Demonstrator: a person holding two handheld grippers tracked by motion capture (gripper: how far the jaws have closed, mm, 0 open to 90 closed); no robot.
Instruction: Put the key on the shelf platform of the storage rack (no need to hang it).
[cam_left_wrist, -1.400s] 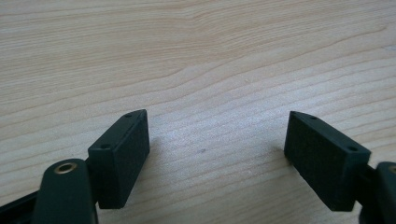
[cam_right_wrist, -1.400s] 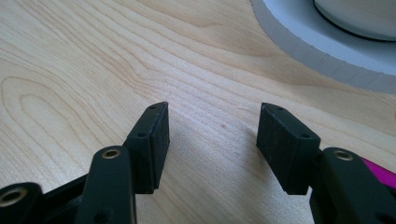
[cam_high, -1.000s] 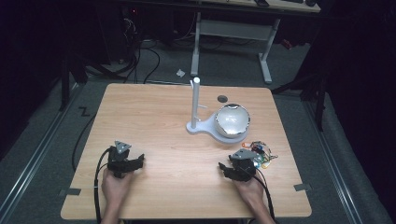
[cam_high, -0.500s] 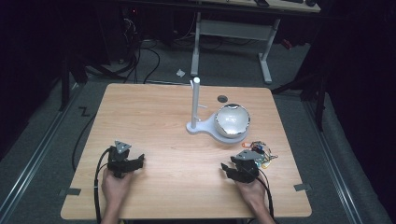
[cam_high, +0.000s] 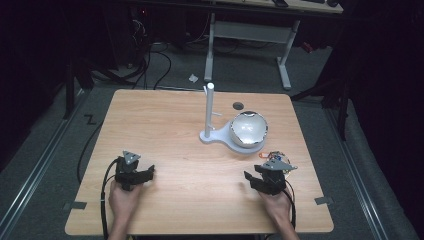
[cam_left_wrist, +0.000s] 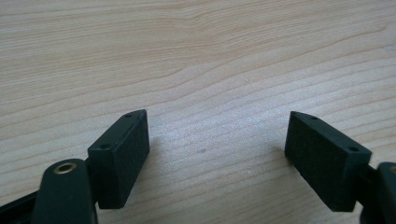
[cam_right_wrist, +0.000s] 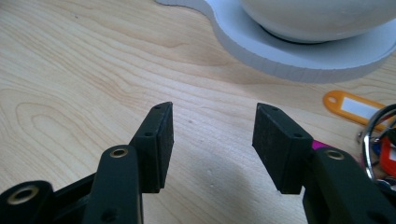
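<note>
We judged the work barely begun. Our right gripper (cam_high: 258, 181) rested on the pale wooden table (cam_high: 165, 125) near its front edge, jaws parted with nothing between them, and the bunch of keys with orange, red and pink plastic tags on a metal ring (cam_high: 278, 156) lay on the wood just beside it, on its far right side, untouched. In the right gripper view the orange tag (cam_right_wrist: 356, 106) and the metal ring (cam_right_wrist: 373, 135) sat to the right of the right jaw, apart from it, so the keys had not yet been gripped. Beyond them stood the white flat stand with its upright white post (cam_high: 209, 107), and the shiny silver dome-shaped bowl (cam_high: 248, 128) sat on the stand's round base (cam_right_wrist: 299, 60).

Our left gripper (cam_high: 142, 175) lay well apart on the left of the table, jaws spread wide over bare wood, holding nothing.

What remained, as we read it, was everything: reaching to the keys, closing on them, and carrying them wherever they belonged, perhaps the post or the bowl.

Against the picture from a second earlier, we found almost no change. Both hands sat in the same spots, and the keys, the stand and the bowl had not shifted.
</note>
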